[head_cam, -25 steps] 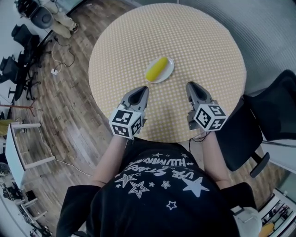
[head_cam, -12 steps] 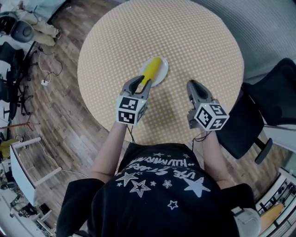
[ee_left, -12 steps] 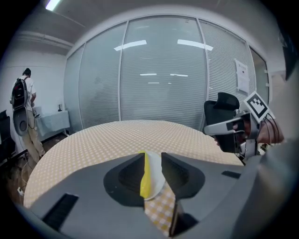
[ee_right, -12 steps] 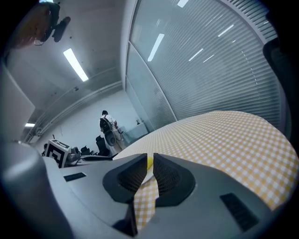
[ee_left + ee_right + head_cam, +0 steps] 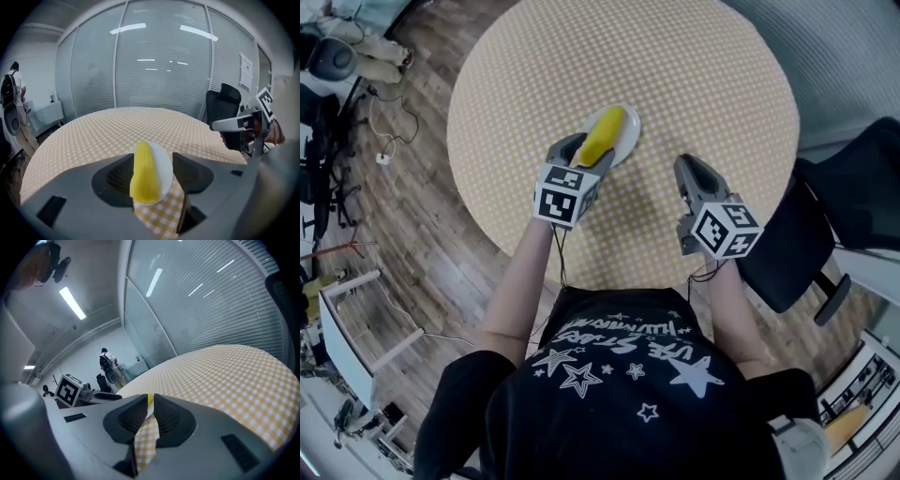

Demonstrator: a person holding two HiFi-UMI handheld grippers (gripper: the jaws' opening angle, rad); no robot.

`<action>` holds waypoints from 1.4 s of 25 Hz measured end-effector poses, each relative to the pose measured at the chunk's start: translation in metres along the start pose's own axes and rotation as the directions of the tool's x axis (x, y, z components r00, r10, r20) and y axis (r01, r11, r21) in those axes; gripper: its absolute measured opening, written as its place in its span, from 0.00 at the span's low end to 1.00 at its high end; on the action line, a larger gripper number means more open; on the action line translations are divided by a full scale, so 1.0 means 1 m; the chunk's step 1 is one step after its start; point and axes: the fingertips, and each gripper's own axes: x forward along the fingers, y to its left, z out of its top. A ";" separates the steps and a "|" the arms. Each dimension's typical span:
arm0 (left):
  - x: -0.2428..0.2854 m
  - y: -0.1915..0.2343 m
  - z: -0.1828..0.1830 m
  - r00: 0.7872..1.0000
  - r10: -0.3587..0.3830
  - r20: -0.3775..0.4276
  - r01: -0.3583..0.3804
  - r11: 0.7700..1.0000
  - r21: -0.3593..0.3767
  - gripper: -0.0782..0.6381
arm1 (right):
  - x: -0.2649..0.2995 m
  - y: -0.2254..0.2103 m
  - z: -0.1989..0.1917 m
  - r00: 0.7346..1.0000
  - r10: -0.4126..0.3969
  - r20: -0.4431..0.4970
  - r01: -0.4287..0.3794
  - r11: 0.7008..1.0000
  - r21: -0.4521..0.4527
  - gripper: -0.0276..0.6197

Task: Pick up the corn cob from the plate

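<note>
Alignment mattered most at this point. Our left tool [image 5: 153,164] was opening its jaws. The smooth yellow corn cob [image 5: 142,174] lay between them, not yet gripped, on the small white round plate [image 5: 162,169]. The plate sat near the middle of the round table with the yellow checked cloth [image 5: 694,84]. In the head view the cob ran from 7 o'clock to 1 o'clock, with our tool at its 7 o'clock end. We judged it best to reach further along to the thick middle. We also meant to centre the cob, which sat nearer the 9 o'clock jaw, and to close gently, since a round cob could roll away. Our right tool [image 5: 149,404] had its jaws nearly together on nothing and hung at the plate's 4 o'clock, well apart.
</note>
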 end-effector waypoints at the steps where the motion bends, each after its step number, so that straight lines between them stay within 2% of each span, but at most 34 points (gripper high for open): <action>1: 0.003 0.002 0.000 1.000 -0.007 -0.014 0.007 1.000 -0.001 0.49 | 0.001 0.002 -0.002 1.000 0.007 -0.005 -0.007 1.000 -0.003 0.12; 5: 0.024 -0.003 -0.018 0.998 -0.032 -0.058 0.032 0.999 0.008 0.57 | -0.003 0.002 -0.020 1.000 0.024 -0.004 -0.024 1.000 -0.008 0.12; 12: 0.048 0.000 -0.033 0.989 -0.018 -0.150 0.020 1.000 0.014 0.58 | -0.010 -0.004 -0.016 1.000 0.015 0.006 -0.015 1.000 0.003 0.12; 18: 0.065 0.007 -0.042 0.971 -0.011 -0.240 0.022 0.999 0.042 0.58 | -0.013 -0.012 -0.018 1.000 -0.007 0.012 0.007 1.000 0.026 0.12; 22: 0.073 0.010 -0.053 0.950 0.003 -0.312 0.017 0.998 0.061 0.58 | -0.012 -0.012 -0.018 1.000 -0.001 0.010 0.001 1.000 0.026 0.12; 26: 0.078 0.013 -0.056 0.942 0.055 -0.332 -0.026 0.996 0.090 0.50 | -0.011 -0.015 -0.018 1.000 0.001 0.006 -0.001 1.000 0.026 0.12; 28: 0.079 0.013 -0.054 0.940 0.073 -0.333 -0.035 0.992 0.118 0.49 | -0.010 -0.016 -0.019 1.000 -0.002 0.006 0.002 1.000 0.029 0.12; 35: 0.075 0.017 -0.056 0.931 0.085 -0.355 -0.058 0.995 0.085 0.47 | -0.009 -0.011 -0.016 1.000 0.005 0.006 -0.005 0.999 0.033 0.12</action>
